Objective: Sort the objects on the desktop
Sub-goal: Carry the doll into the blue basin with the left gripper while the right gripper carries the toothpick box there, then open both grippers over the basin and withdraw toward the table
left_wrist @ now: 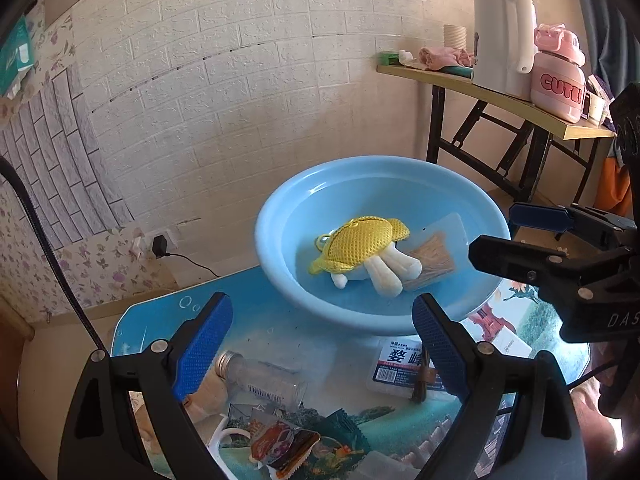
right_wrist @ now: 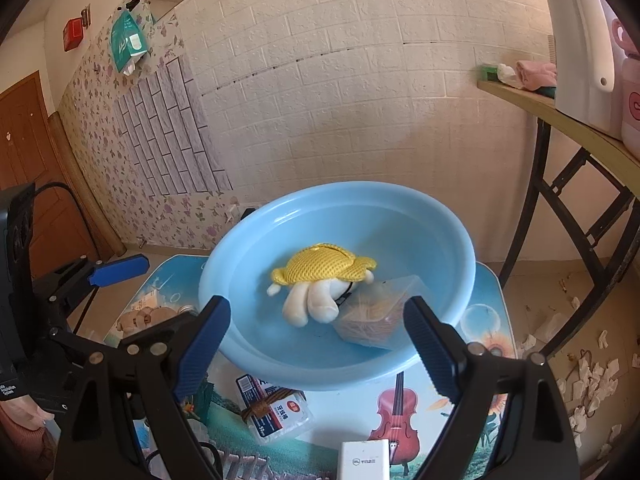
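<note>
Nearest the left wrist camera, at six o'clock, a crumpled snack wrapper [left_wrist: 280, 446] lies on the printed table top [left_wrist: 256, 312]. Just above it, the left gripper [left_wrist: 322, 348] hovers with its blue-padded jaws wide apart and nothing between them. At eight o'clock a clear plastic bottle [left_wrist: 262, 378] with a metal cap lies on its side, and at four o'clock sits a clear toothpick box [left_wrist: 396, 368] with a brown band around it.

In the right wrist view, the right gripper [right_wrist: 316, 348] also stands with jaws spread and empty. A white charger box [right_wrist: 365, 460] sits at six o'clock at the frame's bottom edge; the same toothpick box [right_wrist: 276, 410] lies at seven o'clock.

Further out, toward twelve o'clock, the light blue basin [left_wrist: 280, 276] rests on the table. Inside it lie a plush toy with a yellow mesh shell [left_wrist: 360, 250] and, touching it at its three o'clock side, a clear box of brown sticks [left_wrist: 430, 258]

Beyond, at two o'clock, a side table [left_wrist: 520, 104] carries a white kettle [left_wrist: 502, 36] and a pink bottle [left_wrist: 558, 76]
</note>
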Tool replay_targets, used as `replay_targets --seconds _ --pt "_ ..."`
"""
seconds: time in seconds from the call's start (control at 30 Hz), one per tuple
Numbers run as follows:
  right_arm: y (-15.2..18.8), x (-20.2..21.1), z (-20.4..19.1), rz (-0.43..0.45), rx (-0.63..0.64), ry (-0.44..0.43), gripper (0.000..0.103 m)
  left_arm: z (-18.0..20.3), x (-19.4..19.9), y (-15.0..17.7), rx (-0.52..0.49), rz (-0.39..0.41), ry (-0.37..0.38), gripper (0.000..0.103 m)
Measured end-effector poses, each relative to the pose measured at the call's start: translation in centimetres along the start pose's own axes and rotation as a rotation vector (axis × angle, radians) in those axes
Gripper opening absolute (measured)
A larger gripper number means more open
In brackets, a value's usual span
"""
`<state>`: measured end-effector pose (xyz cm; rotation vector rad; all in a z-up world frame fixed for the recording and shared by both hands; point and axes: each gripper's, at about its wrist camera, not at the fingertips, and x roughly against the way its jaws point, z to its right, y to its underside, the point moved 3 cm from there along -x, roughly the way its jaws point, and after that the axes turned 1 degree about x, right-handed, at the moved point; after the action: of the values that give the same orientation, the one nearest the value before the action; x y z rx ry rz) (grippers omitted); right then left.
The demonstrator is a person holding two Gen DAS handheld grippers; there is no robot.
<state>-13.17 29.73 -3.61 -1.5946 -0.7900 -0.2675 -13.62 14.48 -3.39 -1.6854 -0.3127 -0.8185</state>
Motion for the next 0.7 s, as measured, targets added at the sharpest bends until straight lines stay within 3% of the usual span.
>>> replay_targets --seconds 0.7 --pt "4.9 4.6 -2.9 -0.051 0.038 0.031 0.090 -2.2 5.9 5.6 0.108 0.002 -0.012 0.096"
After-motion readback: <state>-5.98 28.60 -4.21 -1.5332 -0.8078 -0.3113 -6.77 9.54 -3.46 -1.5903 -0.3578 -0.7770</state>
